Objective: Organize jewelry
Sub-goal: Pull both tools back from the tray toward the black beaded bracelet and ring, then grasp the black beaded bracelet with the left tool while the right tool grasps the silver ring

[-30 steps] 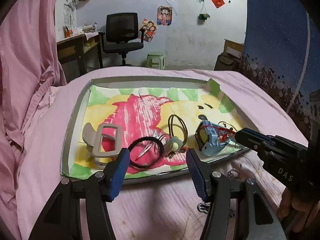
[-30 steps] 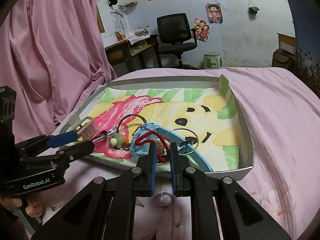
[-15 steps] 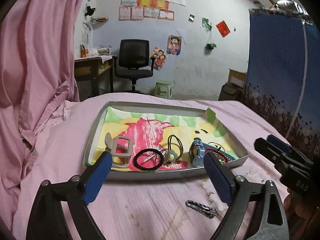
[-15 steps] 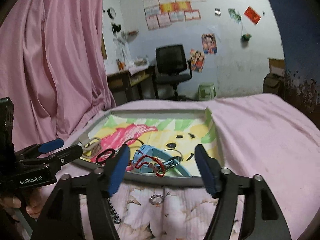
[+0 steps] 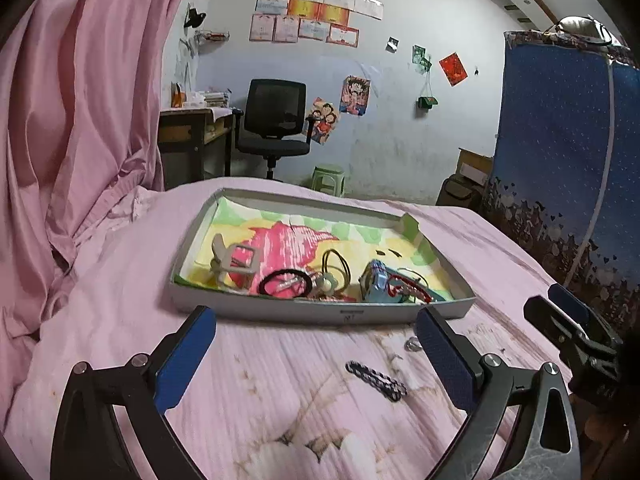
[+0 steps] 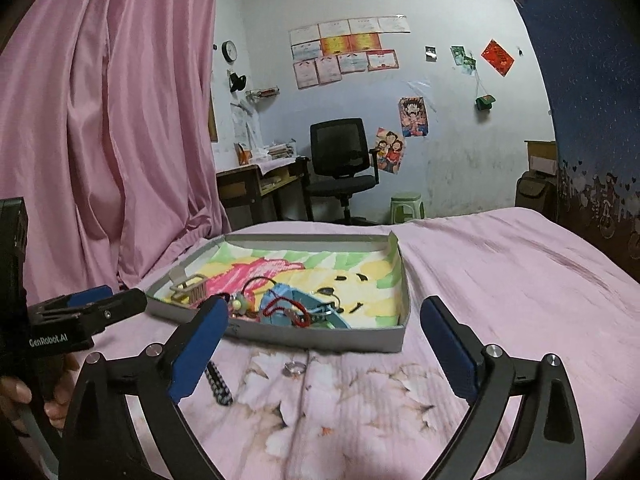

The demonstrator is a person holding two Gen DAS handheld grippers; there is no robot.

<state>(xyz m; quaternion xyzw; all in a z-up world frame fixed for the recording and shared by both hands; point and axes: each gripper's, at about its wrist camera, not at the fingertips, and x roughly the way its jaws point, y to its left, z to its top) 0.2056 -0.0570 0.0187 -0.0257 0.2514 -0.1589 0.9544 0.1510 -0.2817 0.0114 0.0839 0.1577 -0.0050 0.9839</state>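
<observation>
both grippers have pulled back from the tray (image 5: 320, 312) since 1.0 s ago; the right gripper (image 6: 324, 344) was pressed together then and now stands spread wide, holding nothing. left gripper (image 5: 316, 350) is also spread wide and empty, above the bed (image 5: 280, 400). ring (image 6: 295, 368) and bracelet (image 5: 376, 375) lie on the bed just beside the tray's near edge. hair ties, clip and blue watch sit along the tray's near edge. pink curtain (image 6: 100, 120) at left; chair (image 5: 276, 120) by the far wall.
</observation>
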